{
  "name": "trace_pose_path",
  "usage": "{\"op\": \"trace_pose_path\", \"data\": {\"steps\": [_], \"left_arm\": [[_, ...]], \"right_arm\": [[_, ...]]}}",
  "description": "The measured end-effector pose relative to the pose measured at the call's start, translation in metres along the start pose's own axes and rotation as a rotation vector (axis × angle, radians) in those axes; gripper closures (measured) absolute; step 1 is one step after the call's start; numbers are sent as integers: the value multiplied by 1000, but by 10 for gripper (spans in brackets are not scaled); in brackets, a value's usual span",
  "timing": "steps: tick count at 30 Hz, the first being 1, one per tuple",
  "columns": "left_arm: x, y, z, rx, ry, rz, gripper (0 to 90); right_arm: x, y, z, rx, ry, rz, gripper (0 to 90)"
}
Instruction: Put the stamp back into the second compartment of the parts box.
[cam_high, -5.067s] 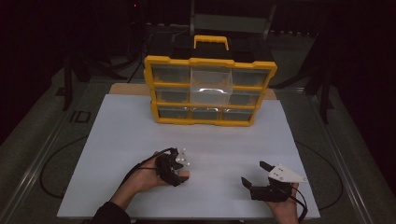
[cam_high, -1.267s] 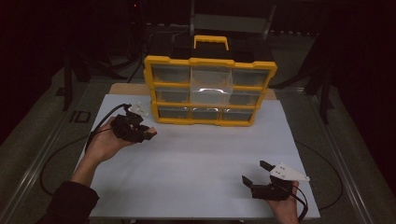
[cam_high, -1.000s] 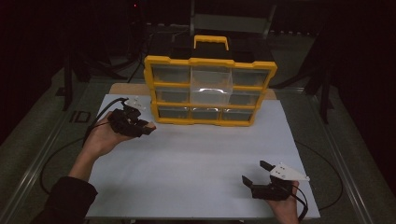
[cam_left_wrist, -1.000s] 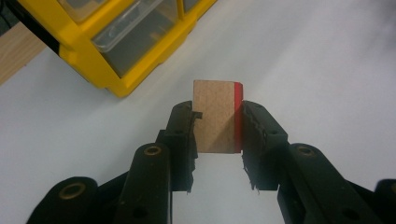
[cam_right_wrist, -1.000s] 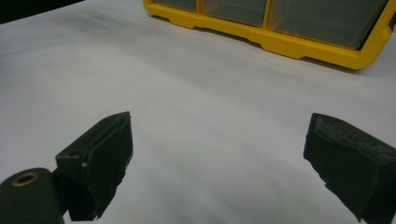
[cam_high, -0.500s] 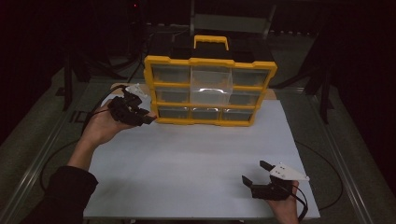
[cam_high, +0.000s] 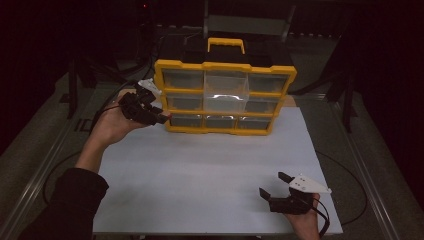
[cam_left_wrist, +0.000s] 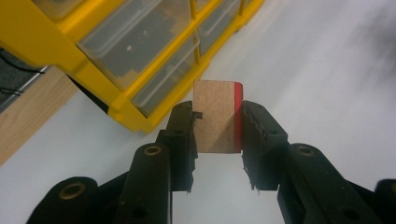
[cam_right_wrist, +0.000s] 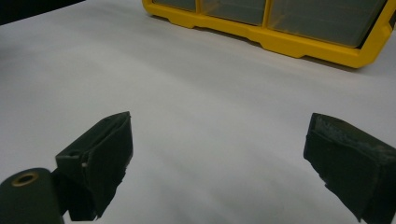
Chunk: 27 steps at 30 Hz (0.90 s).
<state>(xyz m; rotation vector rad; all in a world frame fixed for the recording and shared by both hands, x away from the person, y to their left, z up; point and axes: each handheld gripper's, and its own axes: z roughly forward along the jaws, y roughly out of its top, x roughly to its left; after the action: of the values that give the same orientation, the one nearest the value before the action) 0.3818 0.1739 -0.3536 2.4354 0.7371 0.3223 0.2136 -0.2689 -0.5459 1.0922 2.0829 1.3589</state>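
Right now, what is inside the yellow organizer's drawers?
The yellow organizer has translucent drawers; a dark shape shows through one near the left gripper, which holds a small block. The contents cannot be identified.

Lab: dark room, white table (cam_high: 210, 170), framed rig, yellow drawer organizer (cam_high: 225, 97).

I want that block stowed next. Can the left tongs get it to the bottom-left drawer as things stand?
Probably not yet. The left tongs hold the block right beside the yellow organizer, but the bottom-left drawer looks closed, and the open right tongs sit far off.
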Motion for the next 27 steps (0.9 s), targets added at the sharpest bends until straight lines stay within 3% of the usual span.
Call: {"op": "trace_pose_path", "data": {"steps": [15, 27], "left_arm": [[4, 21, -18, -20, 20, 10, 666], [0, 39, -19, -15, 20, 37, 666]], "right_arm": [[1, 0, 0, 2, 1, -1, 79], [1, 0, 1, 4, 3, 0, 79]]}}
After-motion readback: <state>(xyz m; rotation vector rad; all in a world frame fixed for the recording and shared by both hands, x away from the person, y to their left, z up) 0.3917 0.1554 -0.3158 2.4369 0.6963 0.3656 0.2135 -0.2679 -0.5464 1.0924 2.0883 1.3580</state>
